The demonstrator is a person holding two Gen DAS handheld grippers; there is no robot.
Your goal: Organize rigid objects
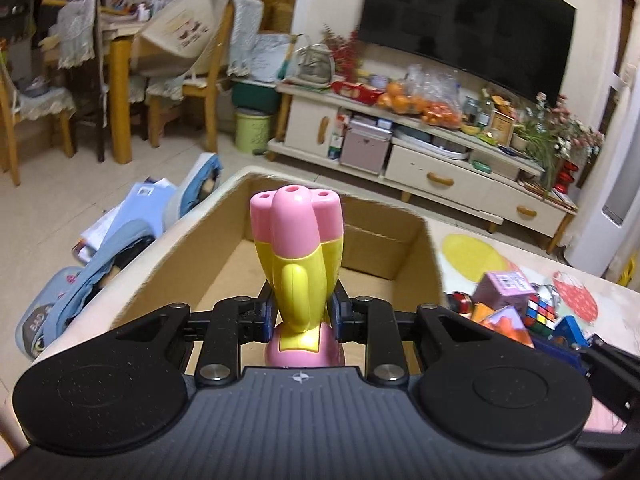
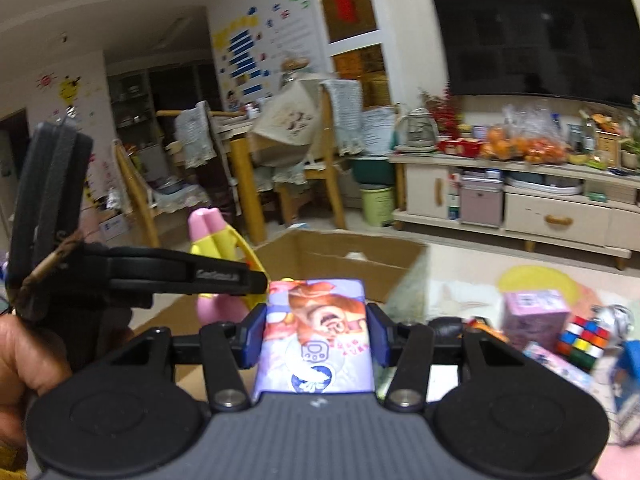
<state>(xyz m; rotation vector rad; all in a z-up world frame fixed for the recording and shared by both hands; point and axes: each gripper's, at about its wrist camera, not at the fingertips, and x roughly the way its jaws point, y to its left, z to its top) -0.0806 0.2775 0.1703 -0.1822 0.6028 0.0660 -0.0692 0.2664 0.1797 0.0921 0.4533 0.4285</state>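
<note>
Rigid objects are split between the two grippers and a pile on the counter (image 1: 460, 240). A pink-and-yellow plastic toy (image 1: 298, 256) with three pink tubular tips is clamped at its yellow middle by the left gripper (image 1: 303, 314); both blue finger pads press its sides. The toy stands upright, tips pointing away from the camera, above the interior of an open cardboard box (image 1: 384, 240). The box sits on the counter with its flaps raised; its brown floor shows beneath the toy.

A printed carton (image 2: 316, 336), purple with a cartoon figure, is clamped across its width by the right gripper (image 2: 316, 334); the blue fingers (image 2: 253, 332) press both side faces. The carton is held in the air near the box's (image 2: 340, 256) near edge. In the right wrist view, the left gripper's body and the person's hand (image 2: 28, 356) on its handle appear at the left, with the toy (image 2: 216, 236) just beyond.

To the right of the box, the remaining items lie close together on the counter: a pink box with a barcode label (image 1: 508, 286), a colour-tiled puzzle cube (image 1: 540, 310), an orange-sided carton (image 1: 504, 318) and a blue item (image 1: 568, 330), several touching.

Beyond the counter stand a cream TV cabinet (image 1: 440, 168) loaded with oranges (image 1: 404, 98), a dark television (image 1: 468, 28), and wooden chairs (image 1: 192, 80).
</note>
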